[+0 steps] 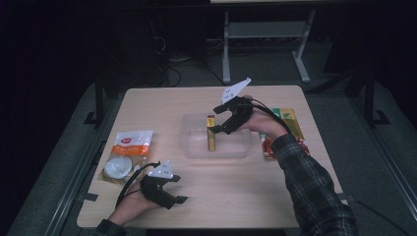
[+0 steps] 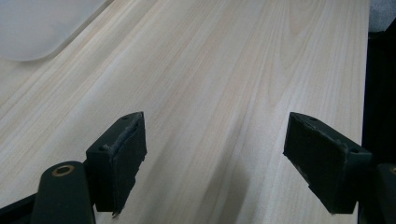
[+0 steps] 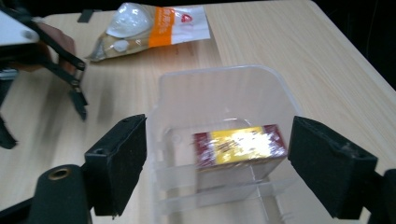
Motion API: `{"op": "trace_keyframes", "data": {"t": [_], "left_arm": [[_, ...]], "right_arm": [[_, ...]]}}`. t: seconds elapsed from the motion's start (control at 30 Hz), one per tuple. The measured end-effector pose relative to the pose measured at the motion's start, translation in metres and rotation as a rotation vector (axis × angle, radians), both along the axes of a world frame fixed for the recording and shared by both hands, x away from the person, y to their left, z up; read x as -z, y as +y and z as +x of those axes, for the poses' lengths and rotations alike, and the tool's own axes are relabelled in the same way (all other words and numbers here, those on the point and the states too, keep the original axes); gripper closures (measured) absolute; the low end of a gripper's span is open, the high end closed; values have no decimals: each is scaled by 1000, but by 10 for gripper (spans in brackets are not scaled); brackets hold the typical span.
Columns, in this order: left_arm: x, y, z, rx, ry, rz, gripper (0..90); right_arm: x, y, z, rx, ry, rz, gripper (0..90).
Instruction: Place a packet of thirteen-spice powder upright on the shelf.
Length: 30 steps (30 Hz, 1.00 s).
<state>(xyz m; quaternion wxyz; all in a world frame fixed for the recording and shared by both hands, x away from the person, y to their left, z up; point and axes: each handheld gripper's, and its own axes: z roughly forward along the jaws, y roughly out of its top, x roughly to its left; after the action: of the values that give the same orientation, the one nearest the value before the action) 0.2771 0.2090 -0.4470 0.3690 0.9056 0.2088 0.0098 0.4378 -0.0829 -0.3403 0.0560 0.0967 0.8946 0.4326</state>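
Hovering over the clear plastic bin point(image 1: 216, 142) at mid-bench, the right gripper point(image 1: 212, 119) has its jaws spread wide with nothing pinched between the pads. Red-and-yellow box point(image 3: 239, 147) sits inside the bin, standing on edge and tilted against the bin's far wall in the high view; the right gripper view looks down on its foil-shiny top face, which lies between the two jaws but apart from both. Bin is translucent, open-topped, with moulded ribs visible on the inner wall nearest the right gripper camera. Left gripper point(image 1: 178, 196) is well to the near-left of the bin, low over the wooden bench point(image 1: 236, 191), jaws likewise wide apart and empty; the left gripper view shows bare wood grain between its pads, with a rounded corner of the bin point(image 2: 32, 28) at the upper left. Orange-and-white snack bag point(image 1: 126, 155) lies flat on the bench left of the bin, well apart from it, just beyond the left gripper; a round pale item shows through the bag's clear window. Right of the bin, partly under the right forearm in its plaid sleeve point(image 1: 310, 187), lie a few more packets point(image 1: 290, 120): a green-and-yellow one beyond the wrist, a red one near the sleeve. Can't read their labels. Cables trail from both grippers back toward the hands.
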Motion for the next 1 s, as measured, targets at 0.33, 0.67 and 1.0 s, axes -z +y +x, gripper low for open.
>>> {"op": "trace_keyframes", "data": {"t": [0.33,0.67,1.0], "left_arm": [[1,-1,0,-12,3,-10,206],[0,-1,1,-14,-8,-1,209],[1,0,4,-46,-2,8,216]], "right_arm": [[13,-24,-45,124,12,-3,198],[35,-42,-81,194,9,-5,197],[64,-57,-116,310,43,-35,201]]}}
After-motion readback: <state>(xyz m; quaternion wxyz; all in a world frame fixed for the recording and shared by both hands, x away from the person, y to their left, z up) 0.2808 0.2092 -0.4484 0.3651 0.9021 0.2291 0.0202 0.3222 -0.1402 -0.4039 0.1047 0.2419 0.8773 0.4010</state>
